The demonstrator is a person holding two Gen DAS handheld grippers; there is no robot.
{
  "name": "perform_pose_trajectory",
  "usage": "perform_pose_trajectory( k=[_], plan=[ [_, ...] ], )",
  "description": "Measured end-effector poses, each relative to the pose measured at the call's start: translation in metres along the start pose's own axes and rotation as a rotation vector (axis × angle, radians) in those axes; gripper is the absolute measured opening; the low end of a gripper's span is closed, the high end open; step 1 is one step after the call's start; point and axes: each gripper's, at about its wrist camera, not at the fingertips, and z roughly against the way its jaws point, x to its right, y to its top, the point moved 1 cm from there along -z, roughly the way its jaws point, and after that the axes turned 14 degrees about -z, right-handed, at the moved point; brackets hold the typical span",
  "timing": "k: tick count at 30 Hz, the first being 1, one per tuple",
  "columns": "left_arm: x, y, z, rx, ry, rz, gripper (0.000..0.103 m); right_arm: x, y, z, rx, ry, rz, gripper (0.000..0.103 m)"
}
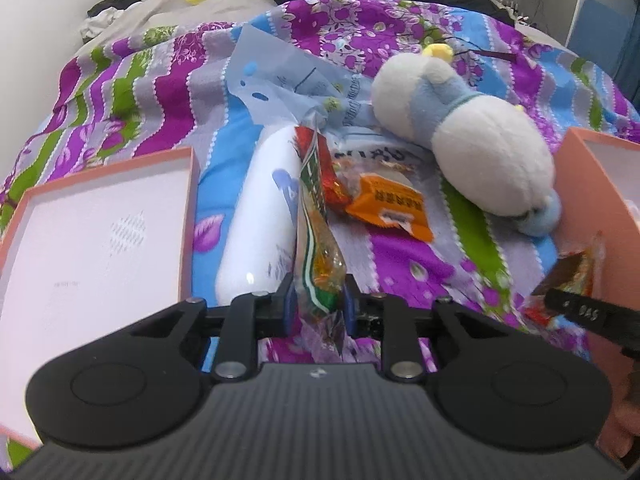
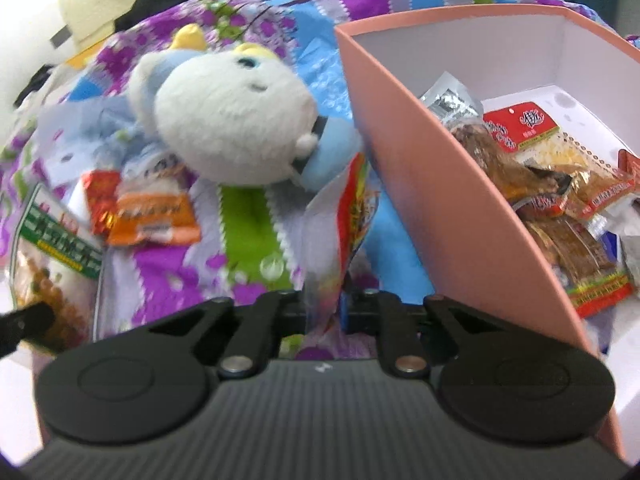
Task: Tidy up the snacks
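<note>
on the bedspread (image 1: 120, 92), middle: an orange packet (image 1: 390, 206) and a red packet (image 1: 330, 184) lie touching, just beside a white bottle (image 1: 260, 220) and a plush toy (image 1: 472, 148).
left gripper (image 1: 318, 304): clamped on the lower end of a green-striped snack pouch (image 1: 318, 232), held upright above the bedspread.
right gripper (image 2: 326, 304): clamped on the lower part of a red-printed snack bag (image 2: 352, 208), held edge-on just beside the outer wall of the pink box (image 2: 432, 184).
pink box: at the right edge of the bedspread; several snack packs (image 2: 536, 168) lie inside already.
pink lid (image 1: 96, 248): at the left edge, open side up, nothing in it.
task status: judged partly done; two snacks in grip, two loose.
risk, box wall: the red-printed snack bag hangs below the rim line; moving sideways without lifting would likely catch the wall and shove the box.
risk, grip: both bags are thin film pinched at one end; they may slide out or swing.
risk, crowding: the two grippers are near each other and could collide.
risk, plush toy: it lies near the box and may be dragged.
</note>
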Motion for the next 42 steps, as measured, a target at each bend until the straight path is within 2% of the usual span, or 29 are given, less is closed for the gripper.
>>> perform_pose_trajectory(
  k=[4, 6, 9, 15, 22, 28, 34, 42],
  plan=[
    [0.011, -0.022, 0.019, 0.001, -0.007, 0.022, 0.027, 0.009, -0.019, 0.022, 0.014, 0.049, 0.058, 0.013],
    [0.017, -0.033, 0.029, 0.026, -0.031, 0.037, 0.027, 0.017, -0.028, 0.034, 0.037, 0.077, 0.08, 0.013],
    [0.033, -0.051, 0.042, 0.064, -0.028, 0.004, 0.027, 0.027, -0.043, 0.048, 0.055, 0.114, 0.095, 0.013],
    [0.057, -0.085, 0.074, 0.1, -0.047, 0.005, 0.027, 0.048, -0.073, 0.079, 0.064, 0.166, 0.133, 0.013],
    [0.086, -0.123, 0.109, 0.1, -0.052, 0.004, 0.027, 0.077, -0.093, 0.111, 0.053, 0.203, 0.149, 0.013],
    [0.1, -0.142, 0.126, 0.081, -0.058, 0.016, 0.027, 0.091, -0.103, 0.128, 0.041, 0.215, 0.171, 0.013],
    [0.103, -0.146, 0.14, 0.077, -0.085, 0.05, 0.026, 0.098, -0.106, 0.143, 0.04, 0.227, 0.186, 0.013],
    [0.11, -0.116, 0.17, 0.135, -0.094, 0.036, 0.026, 0.102, -0.082, 0.173, 0.086, 0.259, 0.181, 0.013]
  ],
)
